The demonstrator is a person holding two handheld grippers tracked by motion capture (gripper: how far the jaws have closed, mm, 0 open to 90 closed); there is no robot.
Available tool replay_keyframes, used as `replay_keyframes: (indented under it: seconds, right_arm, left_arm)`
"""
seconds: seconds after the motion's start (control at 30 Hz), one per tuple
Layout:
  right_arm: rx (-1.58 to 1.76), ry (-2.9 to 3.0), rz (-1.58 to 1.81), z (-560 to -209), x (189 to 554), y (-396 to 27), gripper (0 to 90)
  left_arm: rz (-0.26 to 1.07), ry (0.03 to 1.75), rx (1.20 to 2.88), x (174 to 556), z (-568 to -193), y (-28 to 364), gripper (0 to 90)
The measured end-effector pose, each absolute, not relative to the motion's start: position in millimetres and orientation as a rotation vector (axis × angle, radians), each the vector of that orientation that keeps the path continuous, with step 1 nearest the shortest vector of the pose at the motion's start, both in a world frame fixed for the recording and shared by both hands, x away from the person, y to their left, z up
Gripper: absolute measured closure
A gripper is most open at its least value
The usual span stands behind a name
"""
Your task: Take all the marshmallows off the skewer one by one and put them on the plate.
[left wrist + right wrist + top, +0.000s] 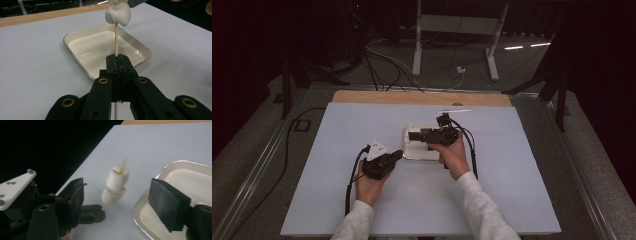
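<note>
A person at a table holds a marshmallow skewer in the left gripper beside a white tray, with the right gripper spread open around the marshmallows.

On a pale sheet (337,165) covering the table, the left gripper (117,65) has its 2 jaws pressed together on a thin wooden skewer (116,40), which stands upright between them. In the right gripper view, 2 white marshmallows (115,185) sit stacked on the skewer, its tip poking out above the upper one. The right gripper (117,195) is wide open, gripping nothing, with a jaw on each side of the marshmallows and clear of them. A shallow rectangular white tray (408,150) with a metal rim lies on the sheet near the middle, just beyond the left gripper and under the right one.
</note>
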State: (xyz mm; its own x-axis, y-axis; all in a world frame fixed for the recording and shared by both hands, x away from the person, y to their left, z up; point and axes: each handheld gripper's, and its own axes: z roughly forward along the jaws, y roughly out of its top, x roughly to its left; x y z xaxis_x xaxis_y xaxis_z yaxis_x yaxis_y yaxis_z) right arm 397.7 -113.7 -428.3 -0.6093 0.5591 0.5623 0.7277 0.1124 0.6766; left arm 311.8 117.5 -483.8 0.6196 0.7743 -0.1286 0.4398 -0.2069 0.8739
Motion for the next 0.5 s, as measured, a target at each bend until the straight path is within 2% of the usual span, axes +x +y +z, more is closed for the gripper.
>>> replay_keyframes:
  seconds: [0.33,0.5]
  right_arm:
    - [-1.275,-2.219,-1.487,-431,396,-103,53.0]
    - [-1.305,-2.197,-1.463,-434,399,-101,56.5]
  left_arm:
    - [0.415,0.977,1.832,311,-483,118,90.0]
    - [0.413,0.974,1.832,311,-483,116,90.0]
